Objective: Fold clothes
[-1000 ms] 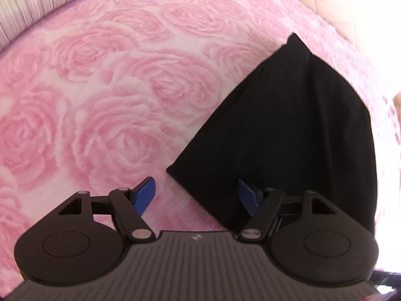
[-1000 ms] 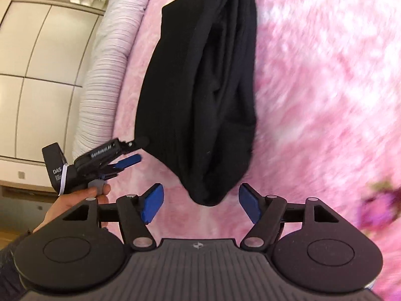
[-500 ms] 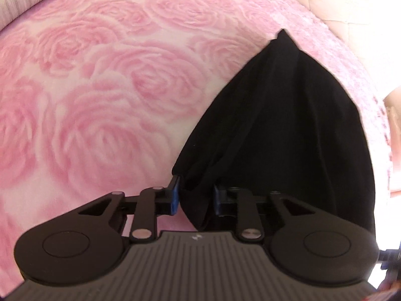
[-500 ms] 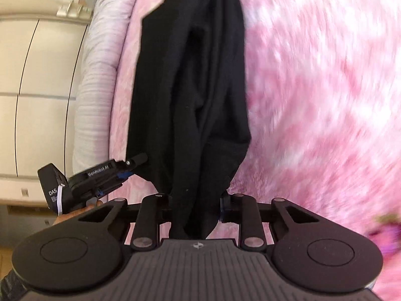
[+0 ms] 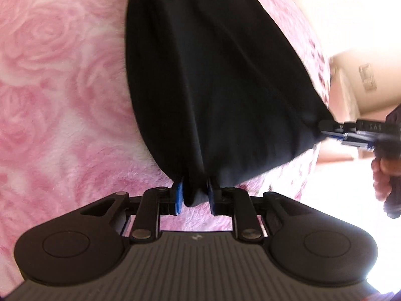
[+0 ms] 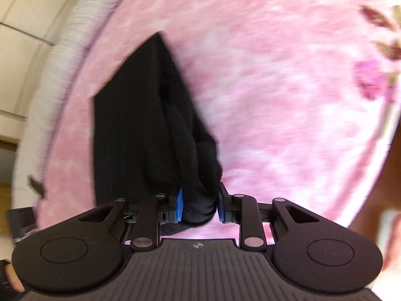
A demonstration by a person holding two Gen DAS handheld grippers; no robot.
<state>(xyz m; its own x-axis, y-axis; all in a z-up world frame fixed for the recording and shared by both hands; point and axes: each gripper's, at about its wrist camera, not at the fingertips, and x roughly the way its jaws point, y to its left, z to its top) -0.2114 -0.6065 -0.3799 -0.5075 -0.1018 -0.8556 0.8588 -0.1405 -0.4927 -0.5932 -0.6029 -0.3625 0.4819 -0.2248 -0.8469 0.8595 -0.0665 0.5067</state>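
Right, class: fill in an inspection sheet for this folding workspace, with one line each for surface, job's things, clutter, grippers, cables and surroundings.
Surface: pink rose-print blanket, fluffy, covering the bed.
Job's things: one black garment, bunched, held at two corners and partly lifted off the blanket.
Clutter: nothing seen.
Grippers: left gripper shut on a garment corner; right gripper shut on another corner, also visible at the right edge of the left view.
Cables: nothing seen.
Surroundings: white ribbed bed edge and cream panelled wall at left; the right view is blurred.
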